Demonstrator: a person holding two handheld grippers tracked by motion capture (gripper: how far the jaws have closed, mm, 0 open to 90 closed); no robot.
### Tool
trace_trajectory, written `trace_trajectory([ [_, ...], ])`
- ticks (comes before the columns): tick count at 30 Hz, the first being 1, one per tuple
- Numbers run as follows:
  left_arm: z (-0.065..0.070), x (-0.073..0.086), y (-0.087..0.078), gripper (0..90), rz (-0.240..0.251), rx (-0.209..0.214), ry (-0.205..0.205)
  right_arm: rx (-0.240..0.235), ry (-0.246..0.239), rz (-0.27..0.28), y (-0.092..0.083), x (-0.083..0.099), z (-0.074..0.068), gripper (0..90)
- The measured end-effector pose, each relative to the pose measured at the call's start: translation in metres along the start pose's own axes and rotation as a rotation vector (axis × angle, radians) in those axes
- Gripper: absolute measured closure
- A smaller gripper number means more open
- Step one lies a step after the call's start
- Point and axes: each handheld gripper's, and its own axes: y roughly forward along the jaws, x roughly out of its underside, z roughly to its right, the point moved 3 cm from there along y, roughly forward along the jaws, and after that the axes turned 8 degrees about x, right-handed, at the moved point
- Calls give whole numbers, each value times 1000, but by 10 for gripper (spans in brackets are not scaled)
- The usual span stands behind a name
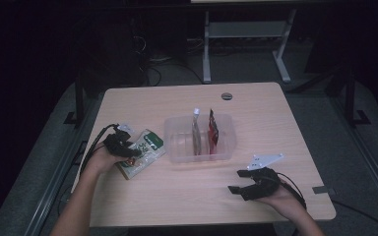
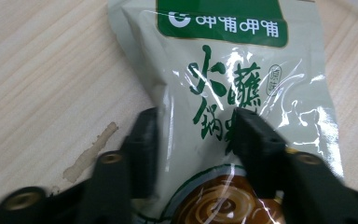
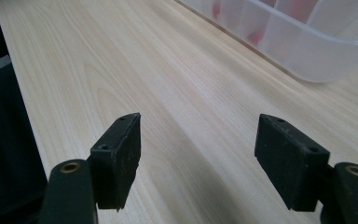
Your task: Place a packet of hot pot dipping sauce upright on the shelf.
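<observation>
Looking down from the high view, a pale wooden bench (image 1: 187,196) carries a clear plastic tub (image 1: 177,142) near its middle, with two sachets standing upright inside: a grey one (image 1: 196,132) and a red one (image 1: 212,132), side by side. Just left of the tub lies a green-and-cream snack packet (image 1: 146,150), flat on the wood. The left tool (image 1: 128,151) sits over the packet's near-left part, held by the left hand (image 1: 97,164). The right tool (image 1: 235,182) rests well apart near the front right, its jaws pointing left and spread, with the right hand (image 1: 280,199) behind it and a grey plate (three-cornered) on top.

From the left gripper view, the left tool (image 2: 196,135) has its jaws spread either side of a raised fold of the packet (image 2: 242,79), both touching the film; whether it is pinched firmly I cannot tell. A pale smear (image 2: 91,153) marks the bench beside it.

From the right gripper view, the right tool (image 3: 198,154) is spread wide over bare wood, the tub (image 3: 317,51) ahead at upper right.
</observation>
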Motion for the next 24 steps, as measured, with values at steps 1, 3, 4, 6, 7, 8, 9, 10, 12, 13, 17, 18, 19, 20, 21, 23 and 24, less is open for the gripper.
trace_trajectory([
  [1, 0, 0, 0, 646, 3, 3, -1, -1, 0, -1, 0, 0, 0, 310],
  [3, 0, 1, -1, 698, 5, 3, -4, -1, 0, -4, 1, 0, 0, 310],
  [4, 0, 1, -1, 722, 11, 3, -9, -1, 0, -3, 1, 0, 0, 310],
  [6, 0, 2, -3, 781, 25, 12, -22, -1, -1, -2, 1, 0, 0, 311],
  [7, 0, 3, -4, 815, 37, 31, -38, -1, -1, -2, 1, 0, 0, 311],
  [8, 0, 3, -4, 847, 48, 36, -43, -2, -2, -1, 0, 0, 0, 311],
  [9, 0, 4, -5, 865, 51, 47, -54, -3, 1, -1, 0, 0, 0, 310],
  [10, -1, 4, -5, 879, 55, 53, -58, -3, 4, -4, 0, 0, 0, 311],
  [12, -2, 5, -6, 888, 71, 65, -72, -4, 4, -3, 0, 0, 0, 310],
  [13, -3, 5, -7, 890, 77, 71, -73, -3, 5, -3, 0, 0, 0, 310],
  [17, -3, 11, -13, 892, 101, 98, -103, -4, 13, 0, -2, 0, 1, 309],
  [18, -3, 12, -15, 892, 97, 101, -103, -4, 13, 1, -2, 0, 1, 308],
  [19, -3, 14, -16, 893, 95, 104, -108, -5, 8, 4, -2, 0, 2, 307],
  [20, -2, 16, -17, 893, 100, 104, -115, -4, 9, 4, -2, 0, 2, 307],
  [21, -1, 19, -19, 893, 97, 110, -116, -4, 10, 3, -2, 0, 2, 306],
  [23, 3, 22, -22, 893, 100, 118, -124, -6, 10, 4, -2, -1, 2, 303],
  [24, 4, 24, -25, 894, 93, 120, -116, -5, 10, 4, -2, -1, 2, 300],
])
